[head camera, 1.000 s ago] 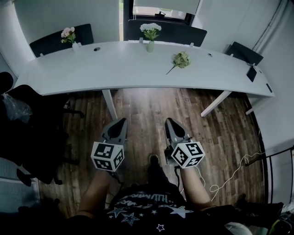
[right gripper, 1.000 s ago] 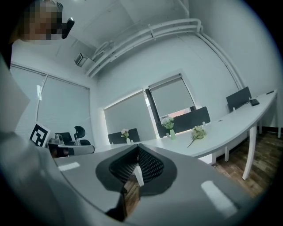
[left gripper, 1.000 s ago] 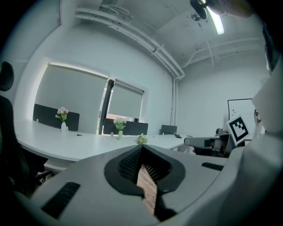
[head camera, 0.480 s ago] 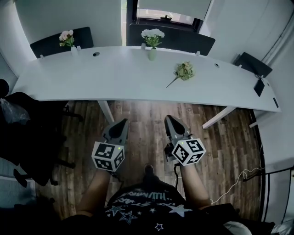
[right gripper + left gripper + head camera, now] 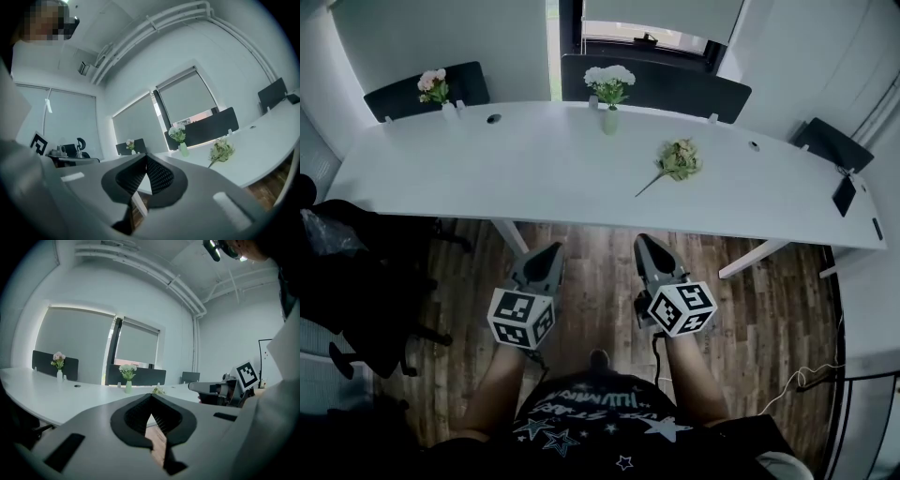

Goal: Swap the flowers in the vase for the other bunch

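A person stands on a brown wood-plank floor (image 5: 581, 253), facing a long, curved white worktop (image 5: 487, 178), and holds a grey two-jaw tool low in front of the body in each hand. The left tongs (image 5: 551, 247) are pressed together with nothing between them; the left gripper view shows their ribbed black pads (image 5: 161, 416) meeting at the tip. The right tongs (image 5: 642, 240) are likewise pressed together and empty. Both point toward the worktop and hang over the floor, short of its near edge.

A small pale green vase (image 5: 609, 122) stands upright near the far edge of the worktop, about midway along it, with a bunch of white flowers (image 5: 609, 77) in it. The other bunch, pale cream flowers with green leaves on a thin stem (image 5: 679, 159), lies flat on the worktop to the right of the vase and nearer the person, apart from it. Pink flowers (image 5: 434, 86) in a small white vase stand at the far left end, well apart from both. Dark panels (image 5: 675, 89) run behind the worktop's far edge.
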`<action>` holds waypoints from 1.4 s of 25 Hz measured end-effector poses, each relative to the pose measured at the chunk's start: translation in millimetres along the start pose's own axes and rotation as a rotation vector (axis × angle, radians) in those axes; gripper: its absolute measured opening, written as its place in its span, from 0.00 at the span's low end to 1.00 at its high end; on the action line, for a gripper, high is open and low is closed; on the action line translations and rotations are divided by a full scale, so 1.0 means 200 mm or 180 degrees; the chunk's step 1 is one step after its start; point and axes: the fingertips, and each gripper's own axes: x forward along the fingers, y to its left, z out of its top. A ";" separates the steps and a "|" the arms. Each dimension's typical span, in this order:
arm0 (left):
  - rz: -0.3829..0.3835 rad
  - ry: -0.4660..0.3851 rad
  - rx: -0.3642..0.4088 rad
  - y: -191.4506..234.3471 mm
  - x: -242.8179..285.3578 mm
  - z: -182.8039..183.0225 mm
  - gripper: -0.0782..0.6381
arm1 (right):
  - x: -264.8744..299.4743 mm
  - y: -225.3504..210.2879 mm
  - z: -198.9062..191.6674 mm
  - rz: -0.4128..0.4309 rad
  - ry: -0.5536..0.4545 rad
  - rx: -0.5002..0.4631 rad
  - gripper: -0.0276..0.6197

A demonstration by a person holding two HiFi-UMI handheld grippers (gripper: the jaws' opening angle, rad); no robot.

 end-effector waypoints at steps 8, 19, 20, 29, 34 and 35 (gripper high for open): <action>0.0138 0.0022 0.0012 -0.04 0.16 -0.01 0.12 | 0.08 -0.19 0.02 0.0115 0.0010 0.0135 0.05; 0.0205 -0.0065 -0.0057 0.13 0.33 0.02 0.12 | 0.24 -0.30 0.02 0.0088 0.0103 0.0076 0.05; 0.0184 -0.0063 -0.0060 0.14 0.36 0.03 0.12 | 0.27 -0.32 0.02 0.0073 0.0103 0.0068 0.05; -0.0002 -0.0082 -0.0017 0.33 0.70 0.10 0.12 | 0.58 -0.52 0.06 -0.0112 0.0124 0.0083 0.05; -0.0081 -0.0047 -0.0065 0.48 0.90 0.15 0.12 | 0.79 -0.62 0.11 -0.0212 0.0117 0.0097 0.05; -0.0105 -0.0047 -0.0064 0.51 0.94 0.17 0.12 | 0.84 -0.64 0.12 -0.0231 0.0114 0.0097 0.05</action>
